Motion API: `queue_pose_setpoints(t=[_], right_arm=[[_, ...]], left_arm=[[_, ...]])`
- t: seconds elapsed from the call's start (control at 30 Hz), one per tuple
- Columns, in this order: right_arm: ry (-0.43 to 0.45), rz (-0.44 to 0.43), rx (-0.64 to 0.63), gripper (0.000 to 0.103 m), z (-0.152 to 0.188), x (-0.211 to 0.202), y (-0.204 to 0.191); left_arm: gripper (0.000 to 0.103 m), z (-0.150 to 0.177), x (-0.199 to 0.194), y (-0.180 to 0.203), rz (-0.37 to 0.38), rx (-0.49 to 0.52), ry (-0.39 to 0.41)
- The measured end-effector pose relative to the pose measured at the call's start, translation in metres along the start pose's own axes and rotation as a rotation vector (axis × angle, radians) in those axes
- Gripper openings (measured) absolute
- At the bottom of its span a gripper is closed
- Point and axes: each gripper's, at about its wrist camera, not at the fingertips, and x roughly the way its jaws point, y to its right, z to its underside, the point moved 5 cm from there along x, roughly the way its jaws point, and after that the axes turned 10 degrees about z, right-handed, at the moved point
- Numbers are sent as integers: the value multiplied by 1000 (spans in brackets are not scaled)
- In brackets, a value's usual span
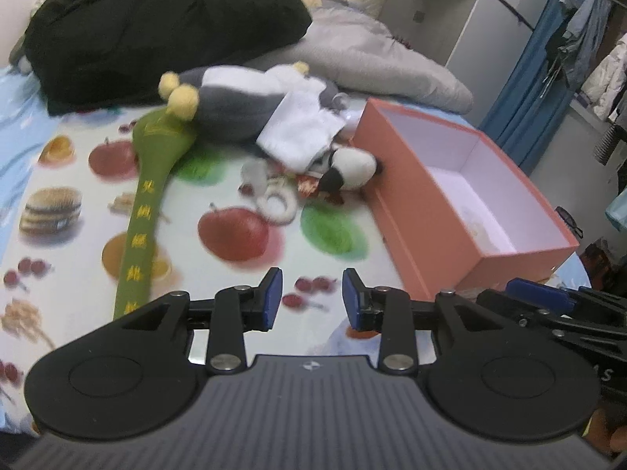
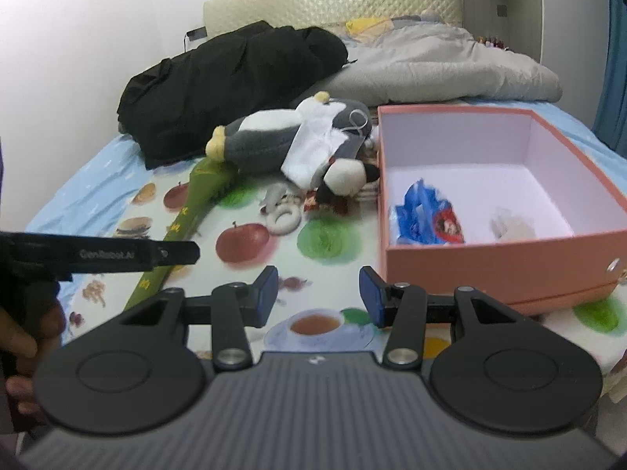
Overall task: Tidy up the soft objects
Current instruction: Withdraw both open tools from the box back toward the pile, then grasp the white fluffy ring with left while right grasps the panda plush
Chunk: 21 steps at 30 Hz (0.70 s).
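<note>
- Your left tongs stand apart with nothing between the blue pads, hovering over the fruit-print sheet on the bed.
- Your right tongs are likewise apart and empty, just left of the near corner of the pink box.
- Readable writing: the side of the left tool in the right view reads "GenRobot.AI"; yellow characters run down the long green plush, too blurred to read.
- The soft things lie in a heap mid-bed, left of the box: a grey-and-white penguin plush over the green plush's far end, a small black-and-white plush touching the box wall, and a white ring nearer you.
- Inside the box lie a blue wrapper and a pale fluffy item.
- A black coat and a grey quilt sit beyond the heap.
</note>
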Motion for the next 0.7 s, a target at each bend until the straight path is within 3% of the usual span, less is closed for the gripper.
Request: queue_pose_setpoints(t=[0.33,0.4,0.47,0.7], right_arm=[[-34,1,41,49,-9,40,-19],[-45,-3,66,53,-12,52,-24],[-50,-8,99,69,-17,63,-28],[-38,-9,202,69,-40,102,-38]], left_arm=[[46,-11,35,-45,-34,-74,10],[46,-17,45,-54,-35,-91,14],[46,-23,56,-65,-30,-116,20],[46,-36,99,-94,-13,-176,12]])
